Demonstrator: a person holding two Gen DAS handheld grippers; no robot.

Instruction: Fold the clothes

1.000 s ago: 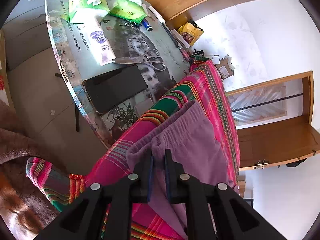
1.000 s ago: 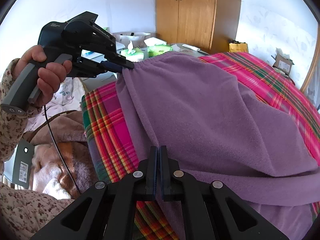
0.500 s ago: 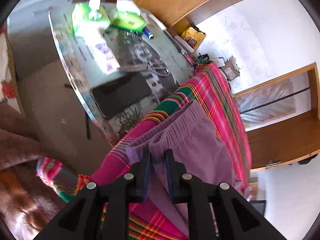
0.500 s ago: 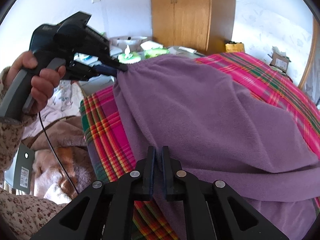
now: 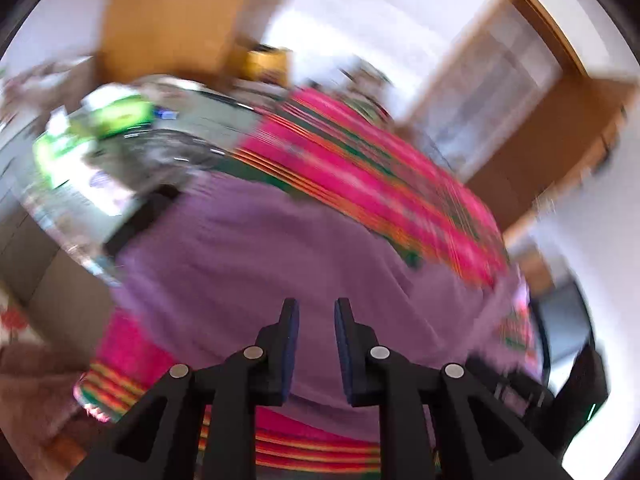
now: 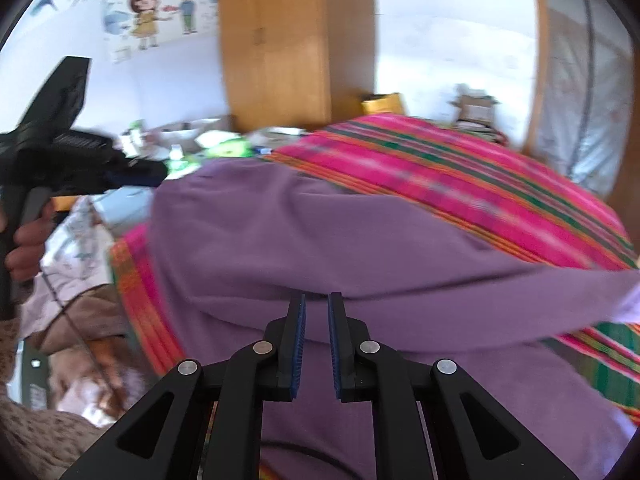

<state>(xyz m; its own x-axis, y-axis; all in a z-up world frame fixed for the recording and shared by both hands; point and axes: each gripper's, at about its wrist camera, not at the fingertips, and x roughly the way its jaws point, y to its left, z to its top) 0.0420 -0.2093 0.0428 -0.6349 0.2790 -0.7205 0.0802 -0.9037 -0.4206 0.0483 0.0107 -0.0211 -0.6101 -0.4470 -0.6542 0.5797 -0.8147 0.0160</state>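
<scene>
A purple fleece garment (image 5: 280, 264) (image 6: 320, 240) lies folded on a pink, green and orange striped cloth (image 5: 360, 168) (image 6: 460, 168). My left gripper (image 5: 316, 308) hovers above the garment's near part, its jaws opening with nothing between them; that view is blurred by motion. My right gripper (image 6: 317, 300) is over the garment's near fold, jaws opening too, and no cloth sits between the pads. In the right wrist view the left gripper's body (image 6: 60, 152) shows at the far left, held by a hand (image 6: 28, 236), clear of the garment's corner.
A glass-topped table (image 5: 132, 148) beside the cloth carries green tissue packs (image 5: 120, 112) and small clutter. A wooden wardrobe (image 6: 276, 44) stands behind. Brown and floral bedding (image 6: 76, 308) lies at the left, and a wooden-framed door (image 5: 512, 92) is at the right.
Both grippers let go of the purple garment, opened and pulled back and up. The left gripper rolled and swung away from the corner it held.
</scene>
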